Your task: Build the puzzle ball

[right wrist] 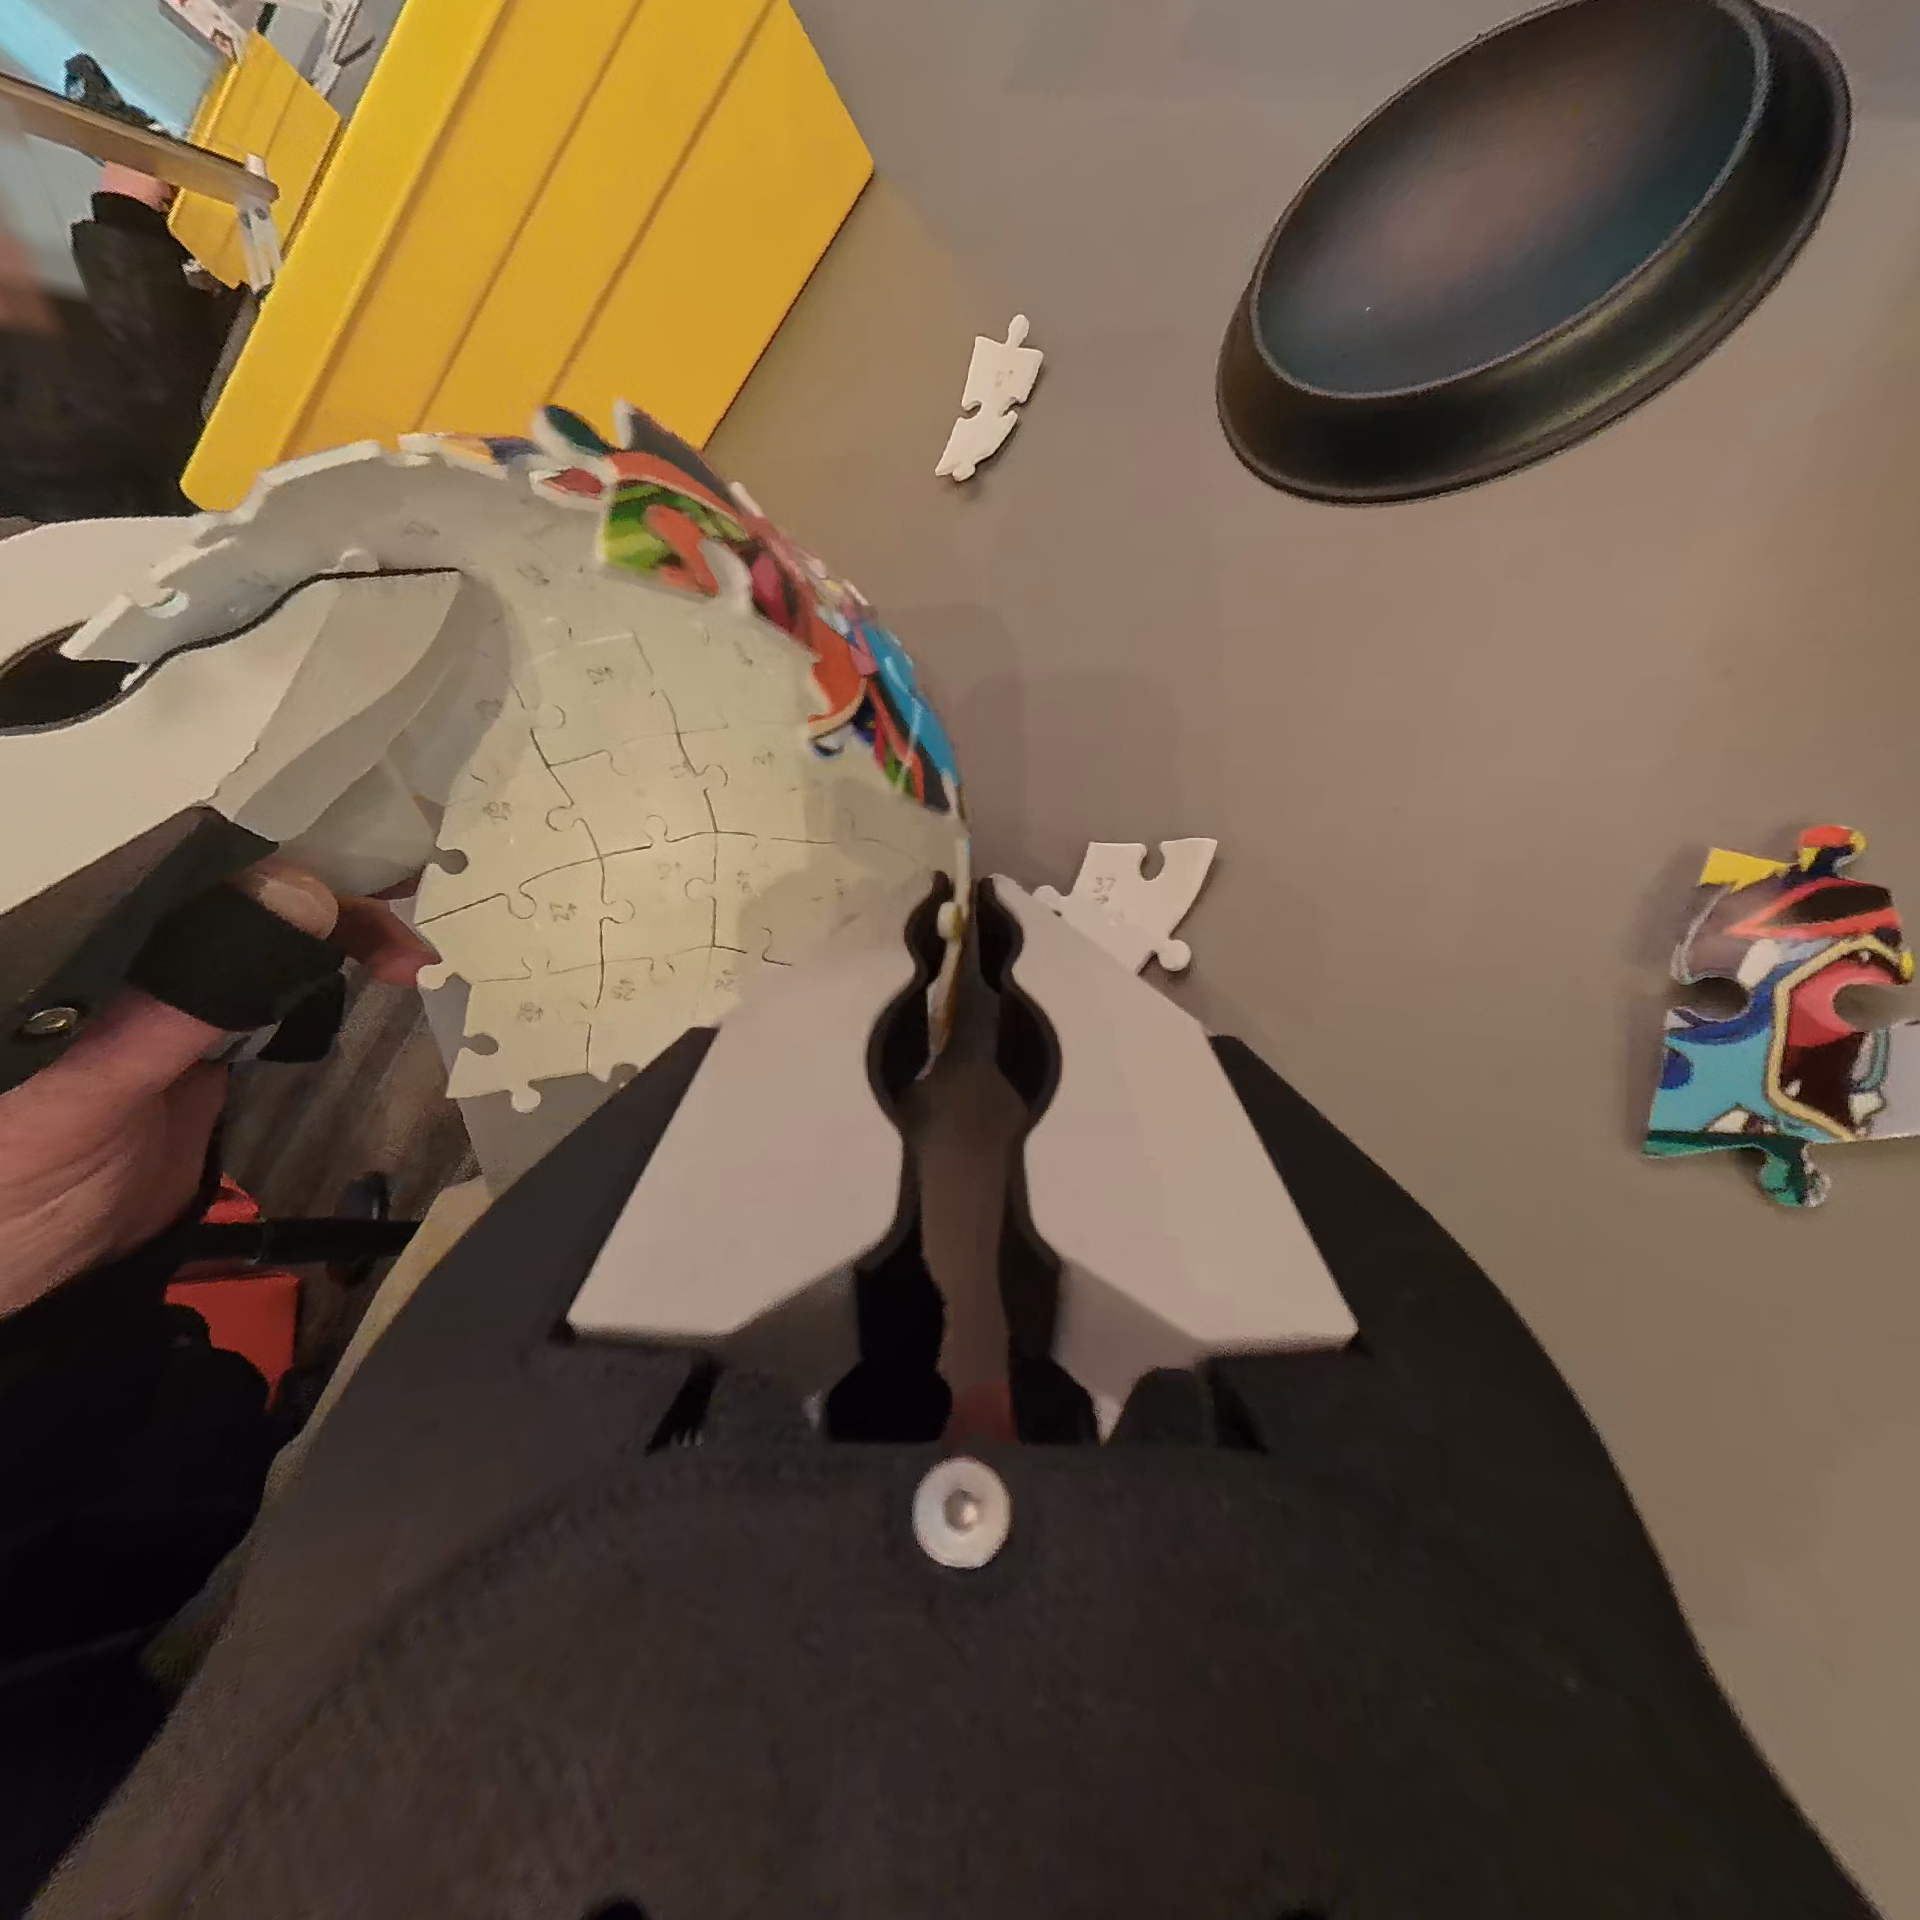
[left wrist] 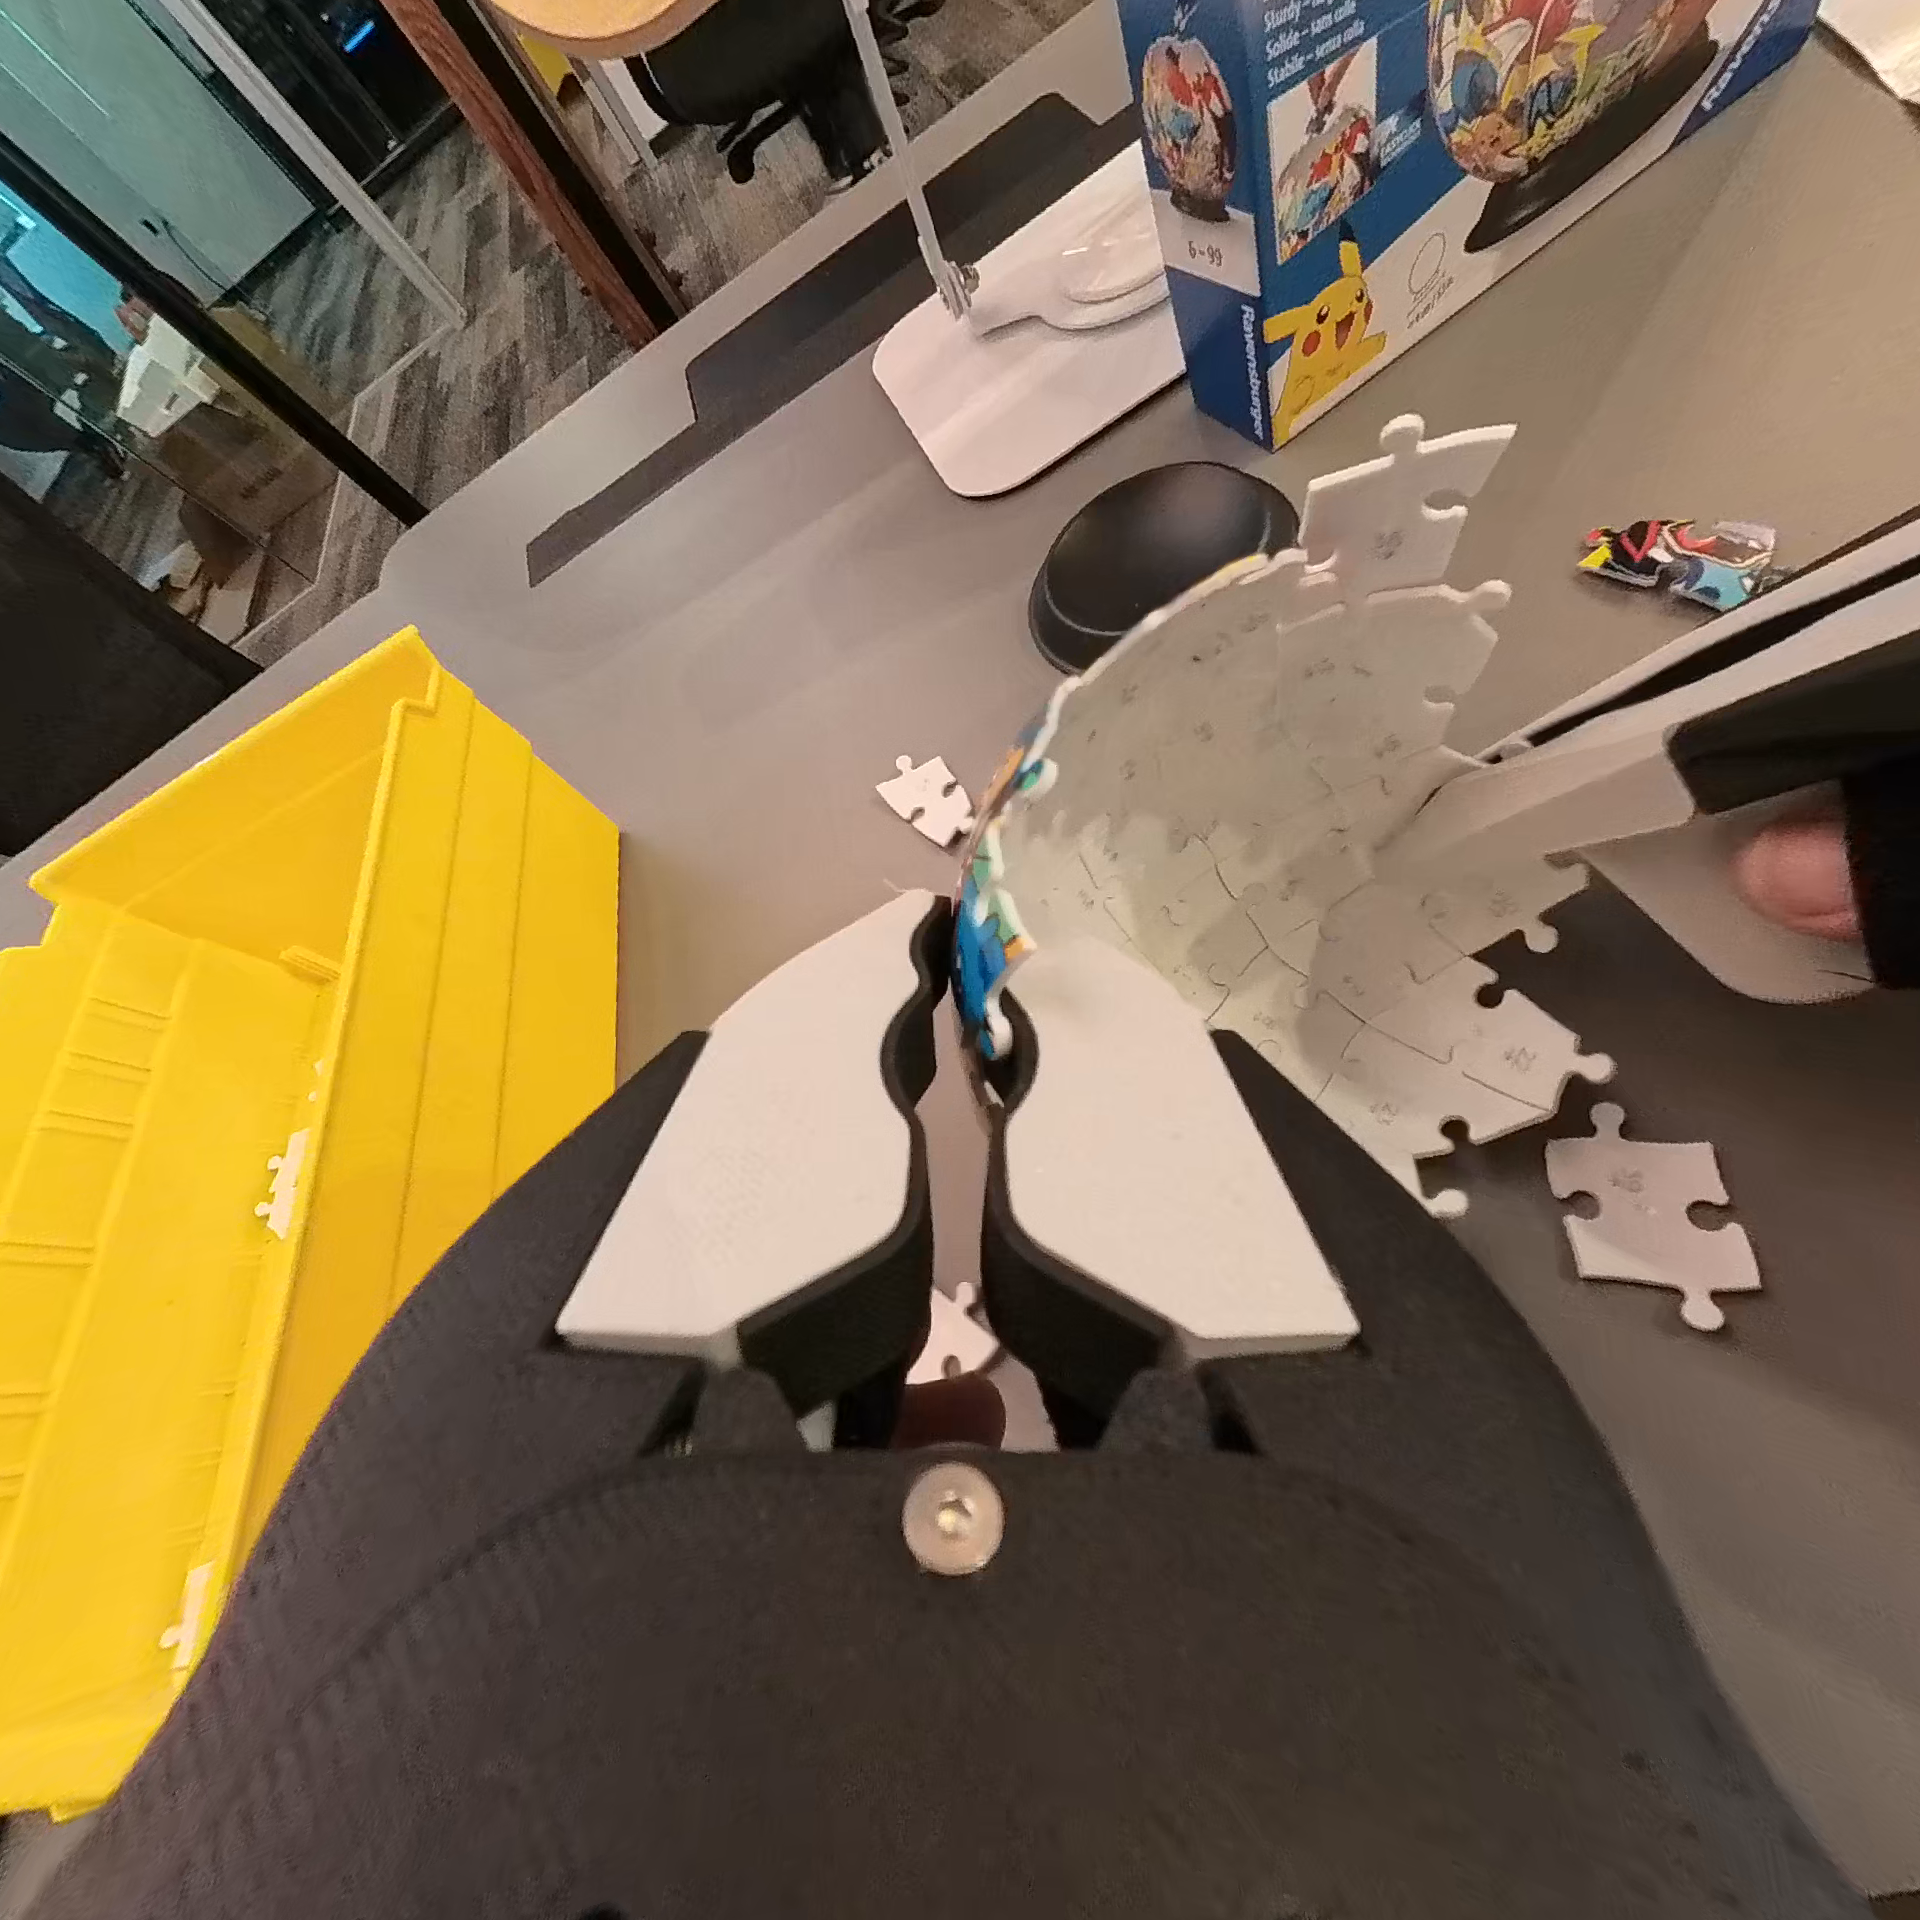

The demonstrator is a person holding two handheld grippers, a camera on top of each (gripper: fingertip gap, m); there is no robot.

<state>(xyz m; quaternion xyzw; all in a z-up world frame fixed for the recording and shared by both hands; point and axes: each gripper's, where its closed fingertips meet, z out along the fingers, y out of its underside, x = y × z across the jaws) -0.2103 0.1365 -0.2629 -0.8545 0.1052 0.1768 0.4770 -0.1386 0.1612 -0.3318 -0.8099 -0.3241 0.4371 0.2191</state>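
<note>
2 grippers hold a half-built puzzle ball (left wrist: 1236, 831) above the grey desk (left wrist: 727, 644): the left gripper (left wrist: 971, 997) clenched on its printed rim, the right gripper (right wrist: 961, 935) clamped on the opposite edge; loose pieces (left wrist: 1652, 1210) lie beneath, near a black stand (right wrist: 1538, 260) and yellow bin (left wrist: 260, 1039).

Grey table (left wrist: 727, 644) bore yellow bin (left wrist: 260, 1039) at 9 o'clock, black dish (left wrist: 1153, 551), white stand base (left wrist: 1018, 395) and puzzle box (left wrist: 1455, 187) at 1, loose pieces (left wrist: 1652, 1205) at 3.
</note>
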